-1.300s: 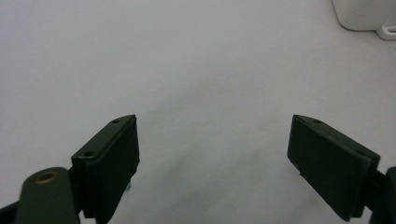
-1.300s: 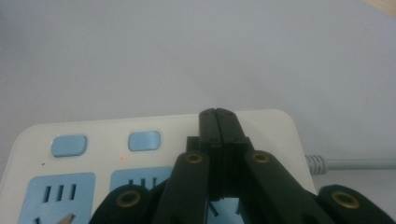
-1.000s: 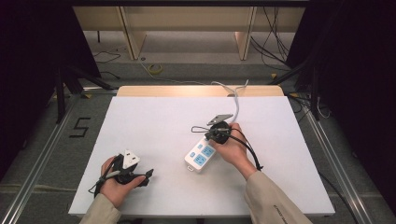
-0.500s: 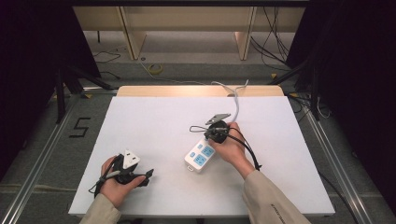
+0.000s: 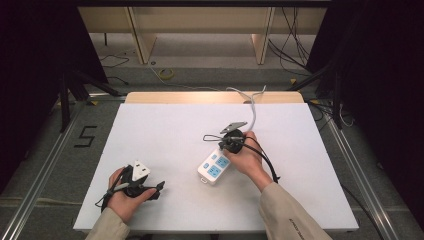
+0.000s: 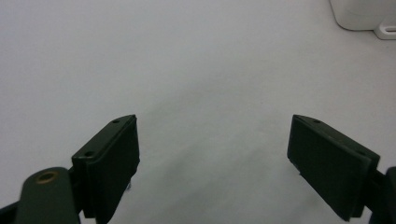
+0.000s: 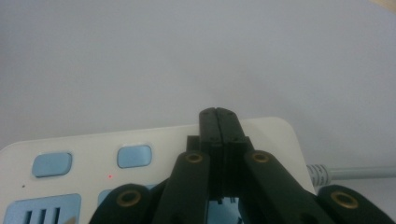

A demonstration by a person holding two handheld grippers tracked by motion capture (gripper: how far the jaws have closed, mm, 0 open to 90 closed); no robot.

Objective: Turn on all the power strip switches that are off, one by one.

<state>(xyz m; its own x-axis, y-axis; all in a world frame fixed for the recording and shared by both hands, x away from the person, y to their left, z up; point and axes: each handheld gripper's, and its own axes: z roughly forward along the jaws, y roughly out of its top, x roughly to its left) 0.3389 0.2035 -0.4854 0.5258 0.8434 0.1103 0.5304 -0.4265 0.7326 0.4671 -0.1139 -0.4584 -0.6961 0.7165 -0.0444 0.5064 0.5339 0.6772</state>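
The right tongs point(image 7: 218, 122) have their jaws pressed together with nothing between them, and their joined tip rests over the end of the white plastic power strip with pale blue sockets and buttons point(image 5: 214, 167) where the grey cord point(image 7: 355, 173) leaves it, just beside two small blue switch buttons point(image 7: 134, 156); a tiny red light glows below them. The step in hand looks like working a switch with the closed tip, so it is best done by keeping the jaws together as one blunt point, setting that point squarely on the middle of one button, and pressing straight down rather than at a slant, which could skid the strip across the smooth white tabletop point(image 5: 165, 130). The strip lies a little right of the tabletop's middle, flat with its socket face up. Its long axis runs diagonally in the high view, the cord end pointing up and right toward the far edge, the free end down and left toward the person. The left tongs point(image 6: 215, 158) stand wide apart, holding nothing, resting near the front left of the tabletop, well apart from the strip; they could steady its free end if it slides.
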